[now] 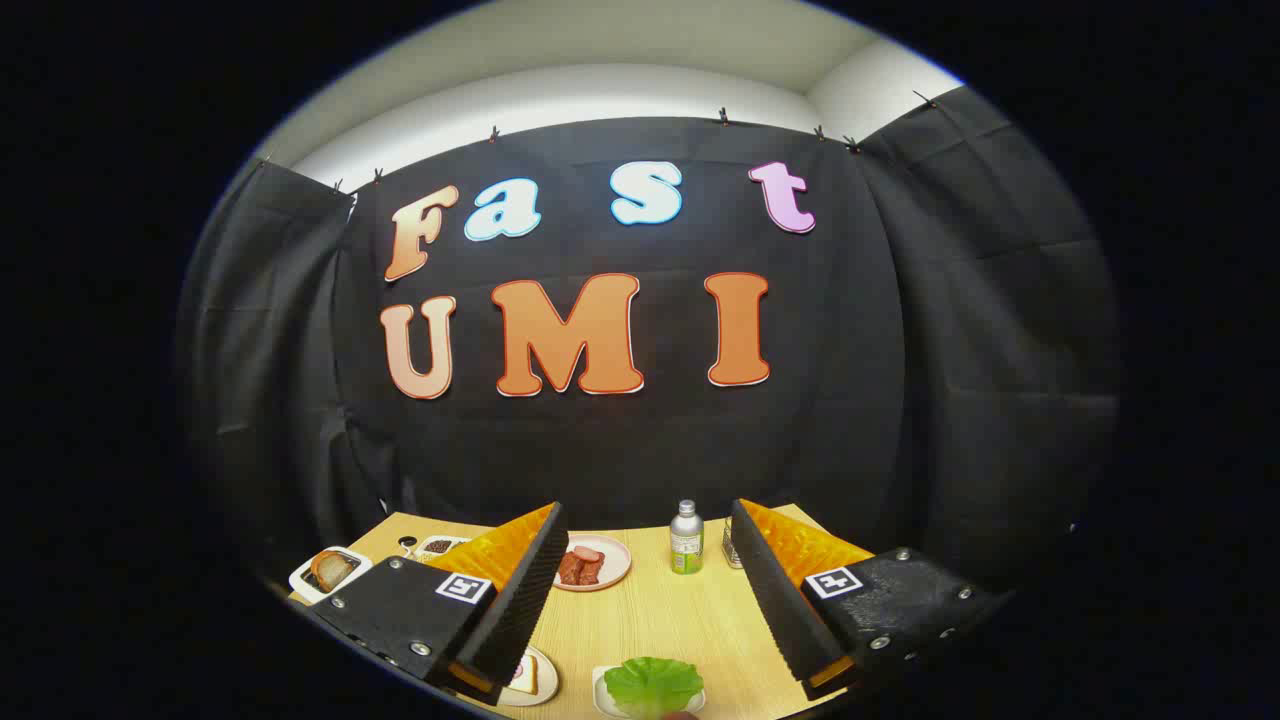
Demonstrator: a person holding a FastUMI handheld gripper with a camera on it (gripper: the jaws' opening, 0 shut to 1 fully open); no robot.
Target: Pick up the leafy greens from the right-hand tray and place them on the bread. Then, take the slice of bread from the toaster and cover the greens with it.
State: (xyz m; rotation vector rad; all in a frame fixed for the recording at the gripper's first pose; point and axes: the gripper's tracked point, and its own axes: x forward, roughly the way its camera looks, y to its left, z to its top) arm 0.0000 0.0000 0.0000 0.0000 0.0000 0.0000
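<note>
While I hold the claw (650,600) high and level above the tabletop (660,620), its two fingers stand wide apart and grip nothing. The tabletop, a pale wooden surface, is the largest item and carries everything else.

The relation that governs the coming move: the leafy greens (653,685) lie near and below the claw, between the lines of the two fingers and a little nearer the right one, on a small white tray (603,695). I judge that the claw must tip down and draw back toward the near edge before it can close on them. The greens form a broad, ruffled clump with no clear long axis, so I expect any approach angle to serve.

Count, largest to smallest:
- one round plate (592,562) on the far side, holding reddish meat pieces, just right of the left finger;
- one plate bearing the bread (527,675), near, beside the left fingertip and left of the greens;
- one white dish (328,572) at far left with a browned item in it, possibly the toaster's place; I cannot tell;
- one small dish (438,546) of dark bits behind the left finger;
- one metal bottle (686,538) standing upright at the far middle;
- one small container (731,545), partly hidden by the right finger.
</note>
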